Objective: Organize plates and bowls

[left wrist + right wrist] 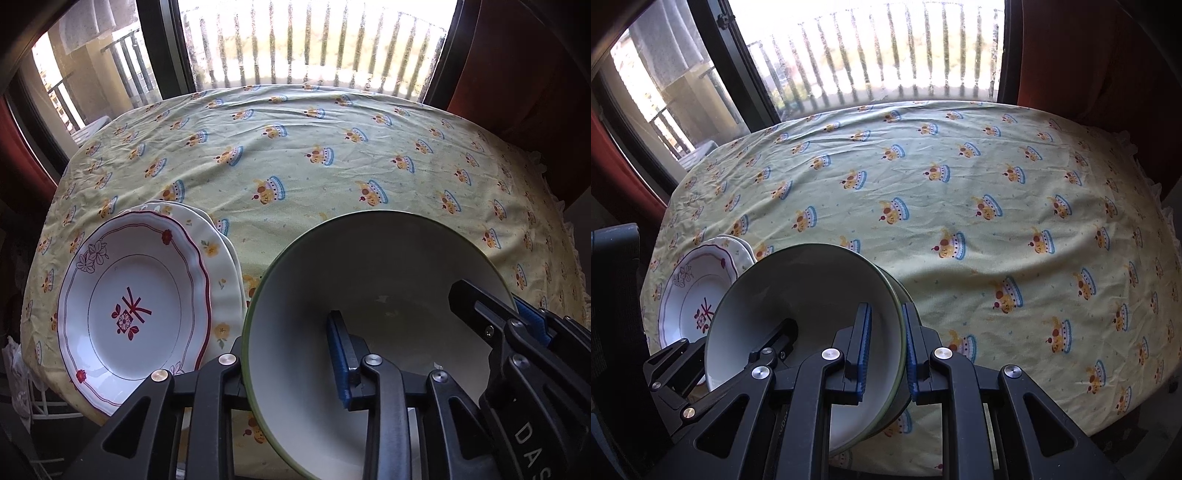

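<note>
A green-rimmed white bowl (369, 280) is held over the near edge of the table. My right gripper (886, 328) is shut on its right rim, one blue pad (865, 343) inside and one outside; the bowl (809, 291) tilts toward me. My left gripper (291, 354) straddles the bowl's left rim, with one blue pad (338, 354) inside and the other finger outside; its jaws stand wide apart. The right gripper's fingers also show in the left wrist view (517, 317). A red-patterned white plate (136, 306) lies on a yellow-flowered plate (218, 254) at the near left.
The table wears a pale green cloth (960, 192) printed with cakes. A window with a balcony railing (314, 48) stands behind the table. Red curtains (1089, 55) hang at the far right. A white wire rack (40, 402) sits below the table's left edge.
</note>
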The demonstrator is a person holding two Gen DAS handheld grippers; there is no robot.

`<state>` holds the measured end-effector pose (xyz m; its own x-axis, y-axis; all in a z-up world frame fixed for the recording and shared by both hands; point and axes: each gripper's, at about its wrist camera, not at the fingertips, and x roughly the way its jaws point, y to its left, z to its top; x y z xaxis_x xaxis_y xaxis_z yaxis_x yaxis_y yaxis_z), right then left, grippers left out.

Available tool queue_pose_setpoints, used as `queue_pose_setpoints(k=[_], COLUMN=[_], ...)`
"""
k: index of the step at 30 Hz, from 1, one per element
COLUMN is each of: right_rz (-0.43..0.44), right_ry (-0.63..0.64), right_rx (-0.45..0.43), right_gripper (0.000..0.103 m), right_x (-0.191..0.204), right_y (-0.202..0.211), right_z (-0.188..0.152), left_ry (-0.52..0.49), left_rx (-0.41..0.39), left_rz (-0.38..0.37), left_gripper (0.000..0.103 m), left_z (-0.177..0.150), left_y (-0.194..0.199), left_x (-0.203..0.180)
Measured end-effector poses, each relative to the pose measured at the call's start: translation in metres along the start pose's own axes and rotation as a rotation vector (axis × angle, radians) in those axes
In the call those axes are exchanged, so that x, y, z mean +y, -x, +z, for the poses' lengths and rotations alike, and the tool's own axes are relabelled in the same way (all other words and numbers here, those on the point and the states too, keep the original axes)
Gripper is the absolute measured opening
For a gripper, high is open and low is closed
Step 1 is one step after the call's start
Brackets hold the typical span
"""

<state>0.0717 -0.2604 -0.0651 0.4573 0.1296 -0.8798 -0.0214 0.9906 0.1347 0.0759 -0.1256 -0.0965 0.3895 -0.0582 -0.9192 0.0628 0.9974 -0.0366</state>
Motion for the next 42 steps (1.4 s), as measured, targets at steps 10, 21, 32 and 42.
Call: queue_pose_setpoints(k=[10, 21, 32, 42], right_rz=[-0.103, -0.148, -0.193, -0.149], right_ry=[-0.02, -0.122, -0.245, -0.302], right_rx=[-0.028, -0.001, 0.012, 0.089], right_gripper=[0.02, 0.051, 0.067, 0.067], right_x=[0.011, 0.014, 0.011, -0.007], right_y=[0.007, 0.01, 0.011, -0.012], right_z=[-0.008, -0.009, -0.011, -0.013], left_ry=[-0.041, -0.084, -0.098, -0.078], left_rx=[0.05, 0.012, 0.112, 0.15], left_rz=[-0.053, -0.187, -0.35, -0.347], left_gripper=[0.029, 0.059, 0.061, 0.054], left_z=[-0.003, 0.004, 0.011, 0.009], left_y=[-0.006, 0.003, -0.026, -0.04], left_x=[0.001, 0.014, 0.022, 0.013])
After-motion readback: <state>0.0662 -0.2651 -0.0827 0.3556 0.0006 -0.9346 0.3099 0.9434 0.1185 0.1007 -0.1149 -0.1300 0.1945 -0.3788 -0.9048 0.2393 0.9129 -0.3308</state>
